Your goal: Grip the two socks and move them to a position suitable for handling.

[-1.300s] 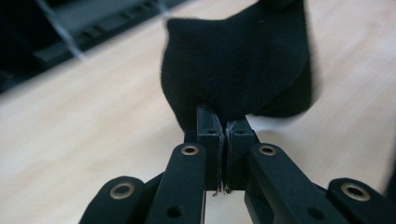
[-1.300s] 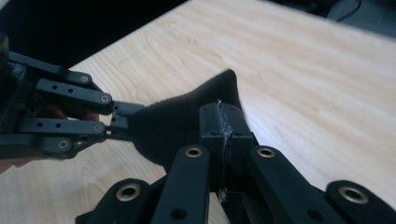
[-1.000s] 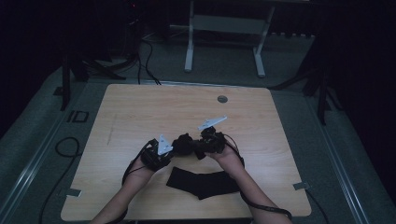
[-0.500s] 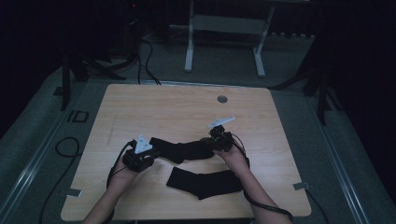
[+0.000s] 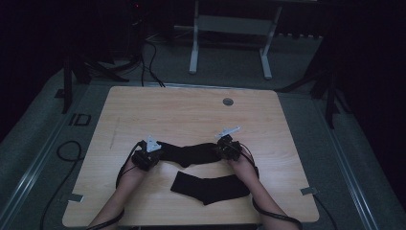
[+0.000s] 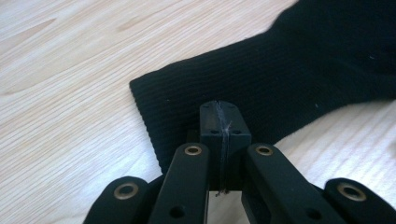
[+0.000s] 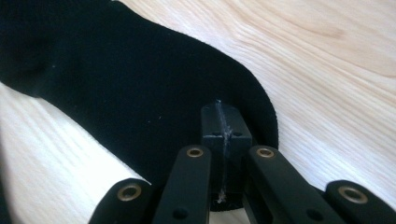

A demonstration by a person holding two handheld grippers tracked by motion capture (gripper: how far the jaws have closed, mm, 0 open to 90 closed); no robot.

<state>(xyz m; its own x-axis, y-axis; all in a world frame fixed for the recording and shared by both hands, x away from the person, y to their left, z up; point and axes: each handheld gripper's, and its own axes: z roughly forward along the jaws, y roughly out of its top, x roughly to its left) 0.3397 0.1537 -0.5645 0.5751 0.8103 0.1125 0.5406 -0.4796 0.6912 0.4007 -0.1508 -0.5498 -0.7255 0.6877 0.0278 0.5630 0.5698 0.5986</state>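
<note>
- The jaws of the left gripper (image 6: 219,140) are seen pressed together, having just been closing, with the ribbed cuff edge of a black sock (image 6: 280,70) pinched between the pads, as far as the left gripper view allows it to be judged.
- The jaws of the right gripper (image 7: 219,140) are likewise closed tight after closing in the last moment, and the rounded toe end of the same sock (image 7: 130,84) is caught between them.
- In the high view the sock (image 5: 189,153) is stretched out flat between the left gripper (image 5: 147,155) and the right gripper (image 5: 227,147), lying across the middle of the wooden table (image 5: 182,115).
- A second black sock (image 5: 210,187) is laid flat on the table just nearer to the person, close to the first but apart from it, beside the right forearm.
- Each gripper is held by a hand whose forearm enters from the bottom edge, and a cable is trailed from each.
- A small round grey fitting (image 5: 228,101) is set in the far part of the tabletop, well apart from the socks.
</note>
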